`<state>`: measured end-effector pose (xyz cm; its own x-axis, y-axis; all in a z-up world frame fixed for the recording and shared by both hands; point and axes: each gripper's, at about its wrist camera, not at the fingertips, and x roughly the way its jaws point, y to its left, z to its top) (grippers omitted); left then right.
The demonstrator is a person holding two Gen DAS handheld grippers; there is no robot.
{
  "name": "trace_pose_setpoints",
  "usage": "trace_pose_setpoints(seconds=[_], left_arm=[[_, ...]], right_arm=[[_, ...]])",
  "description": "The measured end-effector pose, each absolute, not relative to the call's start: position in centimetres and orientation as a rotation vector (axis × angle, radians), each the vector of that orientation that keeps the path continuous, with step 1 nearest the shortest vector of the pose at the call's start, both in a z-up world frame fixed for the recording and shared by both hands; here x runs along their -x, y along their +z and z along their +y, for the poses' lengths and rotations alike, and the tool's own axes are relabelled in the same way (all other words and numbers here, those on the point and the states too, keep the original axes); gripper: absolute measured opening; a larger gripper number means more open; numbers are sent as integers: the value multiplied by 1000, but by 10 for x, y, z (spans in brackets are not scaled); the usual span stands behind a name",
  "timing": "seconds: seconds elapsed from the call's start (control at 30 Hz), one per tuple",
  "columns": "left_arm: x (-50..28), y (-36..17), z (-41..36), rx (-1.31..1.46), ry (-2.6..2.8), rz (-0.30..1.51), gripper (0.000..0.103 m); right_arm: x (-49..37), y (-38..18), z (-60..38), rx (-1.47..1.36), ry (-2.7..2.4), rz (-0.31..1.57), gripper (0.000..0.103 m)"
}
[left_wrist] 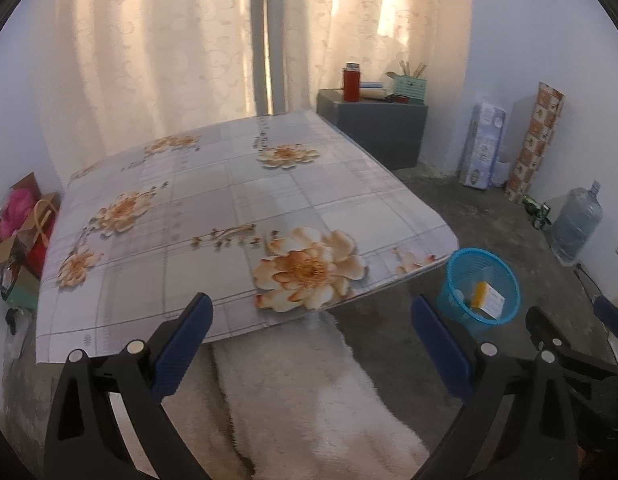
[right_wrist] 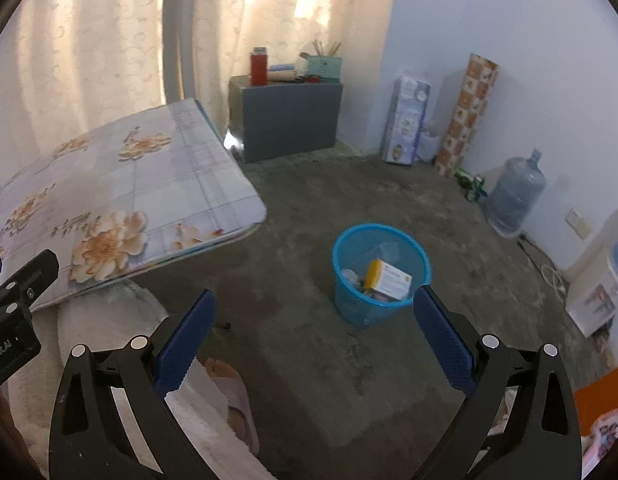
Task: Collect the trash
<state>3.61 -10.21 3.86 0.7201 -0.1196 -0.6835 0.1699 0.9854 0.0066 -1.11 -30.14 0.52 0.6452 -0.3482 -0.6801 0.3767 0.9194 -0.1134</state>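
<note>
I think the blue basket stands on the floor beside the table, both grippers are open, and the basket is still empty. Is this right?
Not quite. The blue basket is not empty: a white and orange box and some smaller scraps lie inside it, as the right wrist view shows. The rest holds: it stands on the floor beside the table, and the left gripper and right gripper are both open.

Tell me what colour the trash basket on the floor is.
The trash basket is light blue mesh plastic, clearest in the right wrist view.

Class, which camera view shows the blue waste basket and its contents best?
The right wrist view: the blue waste basket stands unobstructed on the floor, with a white-and-orange box visible inside. The left wrist view shows it smaller, near the right edge, just beyond the table corner.
</note>
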Motion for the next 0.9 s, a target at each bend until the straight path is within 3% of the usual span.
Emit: trace_pose_setpoints(seconds=[0.9], left_arm=[[-33, 34, -111, -113, -158, 776, 97]], right_arm=[[22, 0, -327, -110, -544, 786, 95]])
